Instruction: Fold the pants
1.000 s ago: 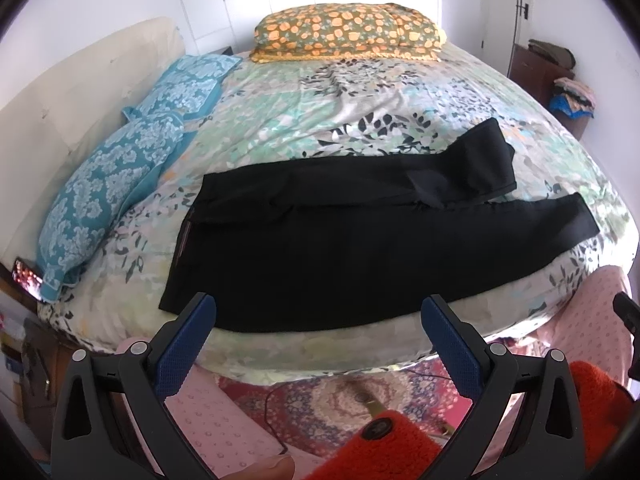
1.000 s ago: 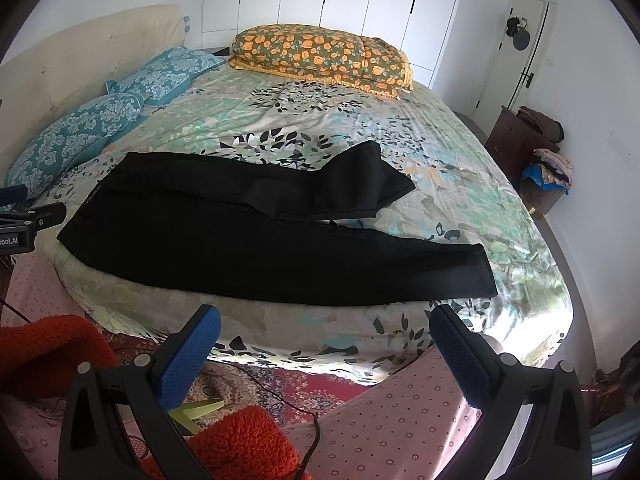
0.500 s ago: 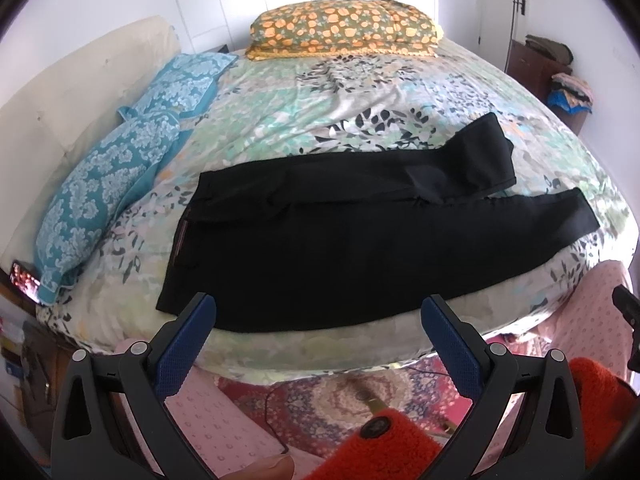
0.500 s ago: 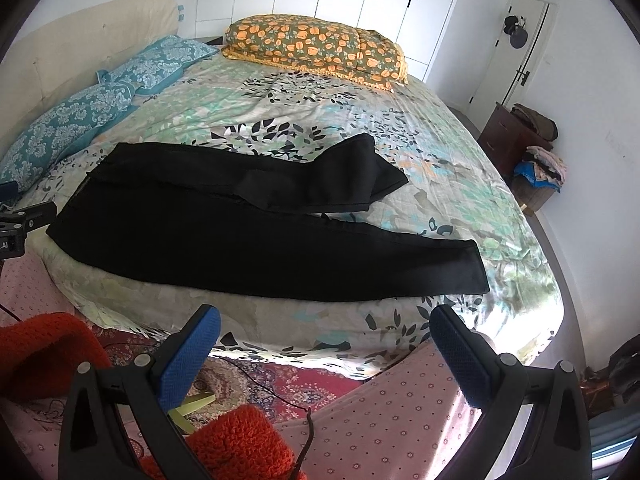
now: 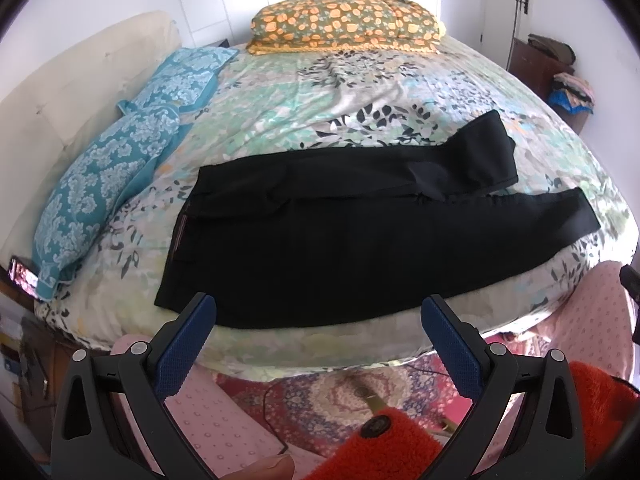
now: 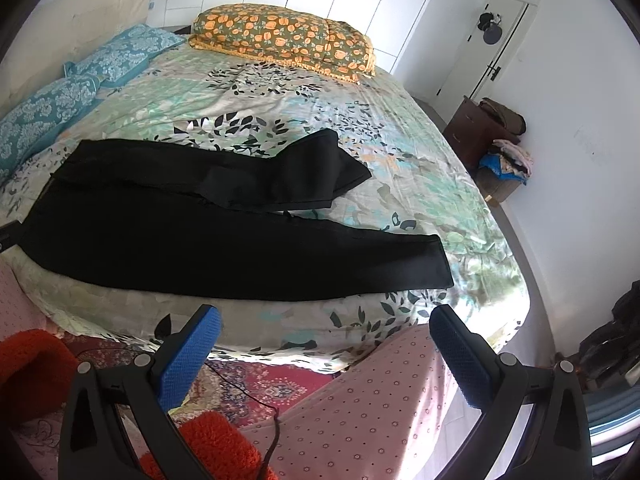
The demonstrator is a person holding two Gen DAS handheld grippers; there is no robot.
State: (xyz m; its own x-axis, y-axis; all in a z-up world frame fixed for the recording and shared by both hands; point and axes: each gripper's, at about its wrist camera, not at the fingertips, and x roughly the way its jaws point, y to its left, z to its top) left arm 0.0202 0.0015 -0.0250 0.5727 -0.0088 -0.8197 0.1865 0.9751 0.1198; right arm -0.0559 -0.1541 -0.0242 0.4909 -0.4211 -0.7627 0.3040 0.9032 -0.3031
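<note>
Waistband end, left side: the black pants (image 5: 360, 240) lie flat along the near edge of the bed (image 5: 360, 92), waistband toward the blue pillows (image 5: 108, 172) and hems toward the right. This lengthwise layout probably serves to put both ends within reach from the bedside.

Left gripper (image 5: 318, 320): jaws spread wide, nothing held. It hovers off the mattress edge, above the rug (image 5: 320, 396). Its left fingertip appears just below the near waistband corner, without visible contact. The near edge of the pants runs just beyond both tips.

Centre: the far leg is doubled back on itself, so its hem (image 6: 344, 160) ends short, near mid-bed. The near leg extends straight. The two legs are therefore not stacked; the fold appears not yet begun.

Right gripper (image 6: 326, 326): jaws likewise fully apart and empty. It hangs off the bed edge, over a pink dotted cloth (image 6: 372, 408). The long leg's hem (image 6: 440, 264) lies beyond and slightly right of the tips, apart from them.

Judgement: each tool is stationed near one end of the garment, ready for a two-point pick-up.
</note>
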